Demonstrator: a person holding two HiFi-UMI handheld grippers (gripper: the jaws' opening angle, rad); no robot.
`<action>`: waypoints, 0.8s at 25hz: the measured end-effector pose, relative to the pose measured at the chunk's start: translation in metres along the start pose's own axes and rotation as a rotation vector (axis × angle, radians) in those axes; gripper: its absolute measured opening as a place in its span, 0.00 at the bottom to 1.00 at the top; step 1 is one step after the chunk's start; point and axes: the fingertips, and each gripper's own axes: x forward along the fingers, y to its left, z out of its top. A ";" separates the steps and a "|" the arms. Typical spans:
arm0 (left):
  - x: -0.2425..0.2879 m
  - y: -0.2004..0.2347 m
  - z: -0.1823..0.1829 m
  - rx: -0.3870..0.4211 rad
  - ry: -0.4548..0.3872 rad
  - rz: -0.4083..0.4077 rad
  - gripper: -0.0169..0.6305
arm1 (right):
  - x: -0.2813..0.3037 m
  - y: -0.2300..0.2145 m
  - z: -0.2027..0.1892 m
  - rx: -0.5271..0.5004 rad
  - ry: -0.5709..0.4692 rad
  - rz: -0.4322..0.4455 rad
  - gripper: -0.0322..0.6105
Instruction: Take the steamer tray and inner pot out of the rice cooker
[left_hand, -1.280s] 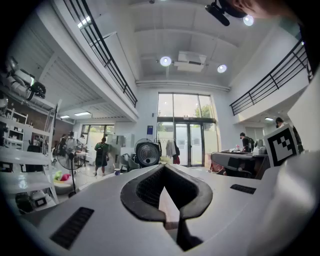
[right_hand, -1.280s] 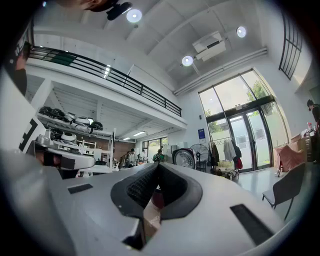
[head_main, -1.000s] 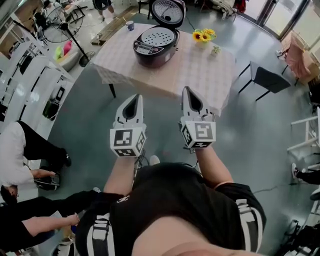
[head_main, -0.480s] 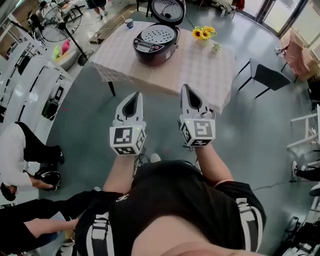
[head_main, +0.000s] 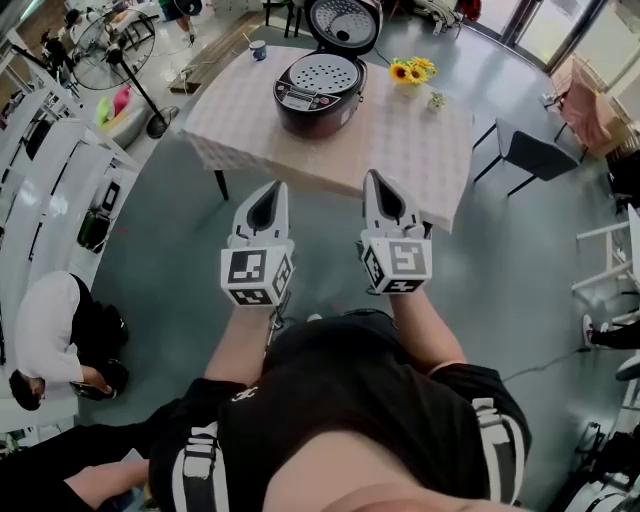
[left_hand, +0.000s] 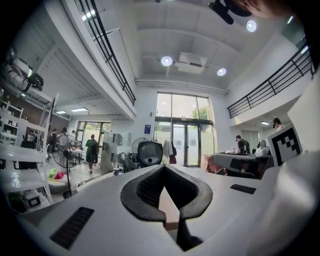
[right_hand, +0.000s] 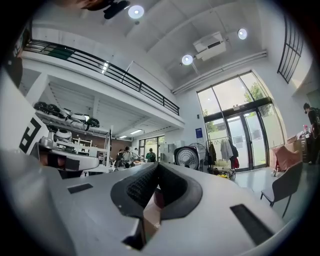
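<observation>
Approach step, nothing grasped yet, both grippers short of the table.
Left gripper (head_main: 272, 196) had jaws pressed together, empty. Rice cooker (head_main: 318, 92) stood lid-up near the far edge of the table (head_main: 400, 150), toward its left corner, with the perforated steamer tray (head_main: 322, 72) seated in its top; inner pot hidden underneath. Right gripper (head_main: 378, 190) had jaws together too, empty. Next likely: close in, open jaws, take the tray's rim first.

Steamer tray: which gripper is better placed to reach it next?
Left, only marginally: the rice cooker sits slightly nearer the left gripper in the head view. Both it and the right gripper are shut, empty, and short of the table.
</observation>
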 end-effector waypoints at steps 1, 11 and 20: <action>0.002 0.004 -0.002 -0.004 0.001 -0.008 0.03 | 0.002 0.002 -0.002 0.001 0.002 -0.009 0.05; 0.029 0.033 -0.015 -0.018 0.043 -0.069 0.03 | 0.030 0.003 -0.013 0.008 0.023 -0.078 0.05; 0.074 0.042 -0.016 -0.012 0.032 -0.073 0.03 | 0.066 -0.024 -0.023 0.005 0.017 -0.093 0.05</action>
